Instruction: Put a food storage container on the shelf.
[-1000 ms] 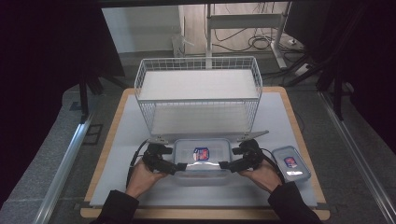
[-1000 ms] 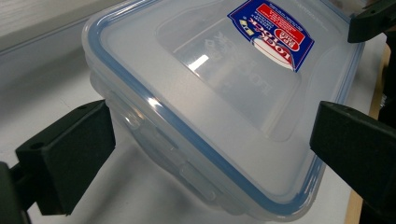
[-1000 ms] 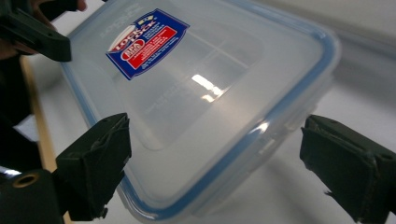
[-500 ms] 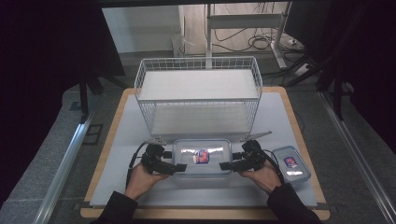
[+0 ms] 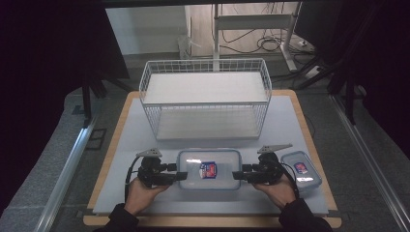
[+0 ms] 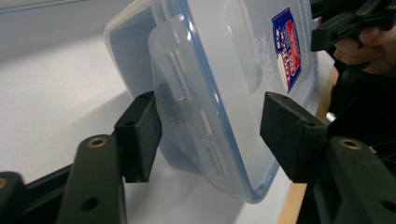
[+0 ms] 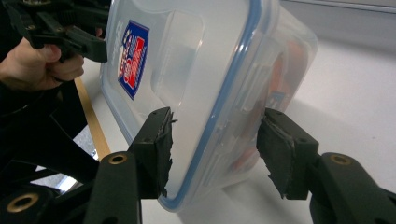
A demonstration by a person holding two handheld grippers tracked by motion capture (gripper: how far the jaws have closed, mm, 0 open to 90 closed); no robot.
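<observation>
The bench (image 5: 145,203) carries a white wire basket (image 5: 205,99) at its far middle, standing open side up with room in front of it, likely so a box can be lifted in from the near side. Just near of the basket lies the large clear box (image 5: 209,169), lid on, set squarely between the person's two hands so each short end can be reached at once. The left tool (image 5: 178,176) comes in at the box's left end and the right tool (image 5: 239,175) at its right end, a two-sided hold that would keep a wide box level when raised.

In the left gripper view the jaws stand apart on either side of the end clip (image 6: 187,98), one above the lid and one below the rim, with gaps showing, so nothing is clamped yet. The right gripper view shows the same: jaws spread around the blue-sealed rim, not pressing it.

A smaller box (image 5: 300,168) sits at the near right, just beside the right hand, out of the way.

Both lids bear a red, white and blue sticker (image 7: 133,58); its writing is too blurred to read.
</observation>
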